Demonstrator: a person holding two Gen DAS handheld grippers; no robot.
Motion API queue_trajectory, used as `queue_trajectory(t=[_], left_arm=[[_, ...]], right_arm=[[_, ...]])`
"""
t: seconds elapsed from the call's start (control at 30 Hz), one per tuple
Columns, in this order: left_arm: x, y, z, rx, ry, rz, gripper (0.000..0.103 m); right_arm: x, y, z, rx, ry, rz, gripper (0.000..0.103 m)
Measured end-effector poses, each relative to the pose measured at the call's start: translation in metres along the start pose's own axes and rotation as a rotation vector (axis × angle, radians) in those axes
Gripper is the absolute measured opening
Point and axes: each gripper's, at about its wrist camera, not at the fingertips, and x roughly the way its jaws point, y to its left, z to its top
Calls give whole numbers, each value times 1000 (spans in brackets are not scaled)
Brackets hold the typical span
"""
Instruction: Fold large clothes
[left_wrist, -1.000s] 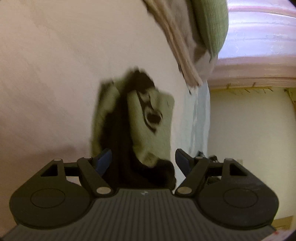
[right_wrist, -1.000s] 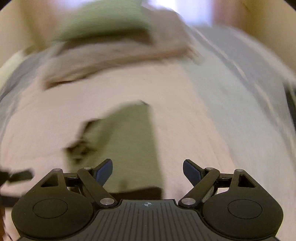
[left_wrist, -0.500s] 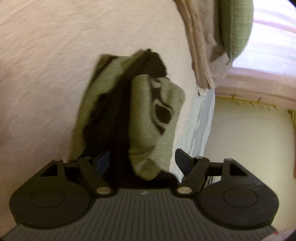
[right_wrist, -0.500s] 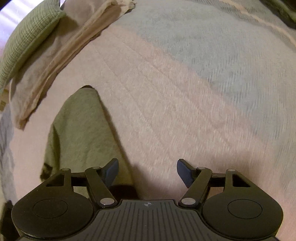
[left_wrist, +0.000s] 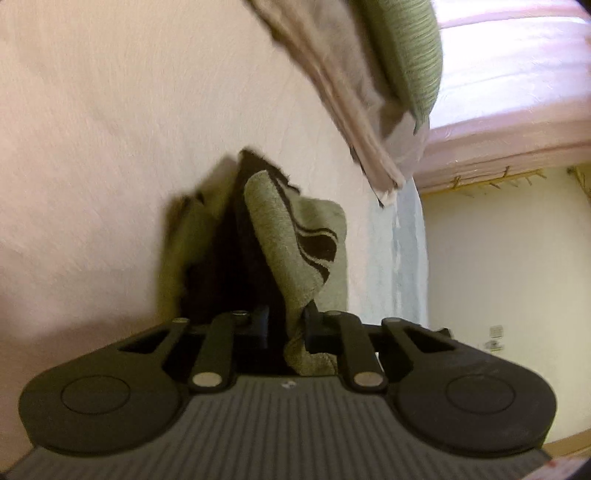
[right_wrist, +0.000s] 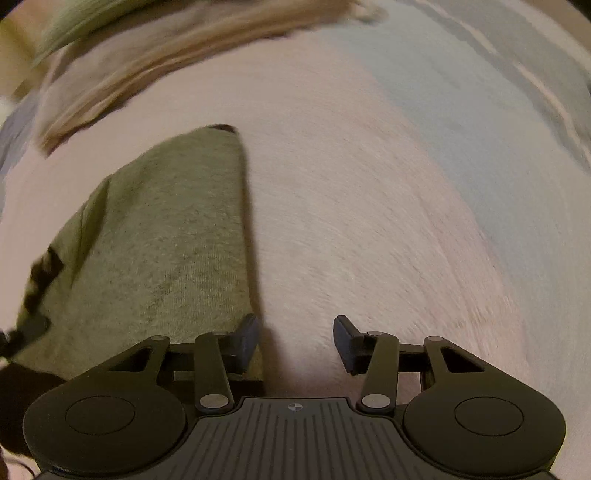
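Two grippers work over an olive-green garment (left_wrist: 295, 243) lying on a pink bedspread (left_wrist: 92, 147). Left gripper (left_wrist: 284, 328) has just closed, pinching a fold of it. Right gripper (right_wrist: 295, 339), jaws narrowing but apart, grips nothing; its left finger (right_wrist: 247, 332) is at the garment's edge.

The left gripper (left_wrist: 286, 326) has just been closing, its jaws now pinched on cloth. The right gripper (right_wrist: 295, 341), jaws half apart and just closing, holds nothing.

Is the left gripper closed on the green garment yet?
Yes. The left gripper has just closed, pinching a fold of the green garment between its pads.
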Motion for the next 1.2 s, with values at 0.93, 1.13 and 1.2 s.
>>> queue_trajectory(t=[0.93,1.13,1.2], left_arm=[[-37,-33,-49,114,51,0,38],[-35,-16,-65,27,11,40,19],[-34,-12,-67,1,8,15,4]], right_arm=[[-54,72,-121,-1026,-235,95,50],[-20,76,-152,-1331,-327,-37,3],[-23,70,-142,-1276,-358,-46,3]])
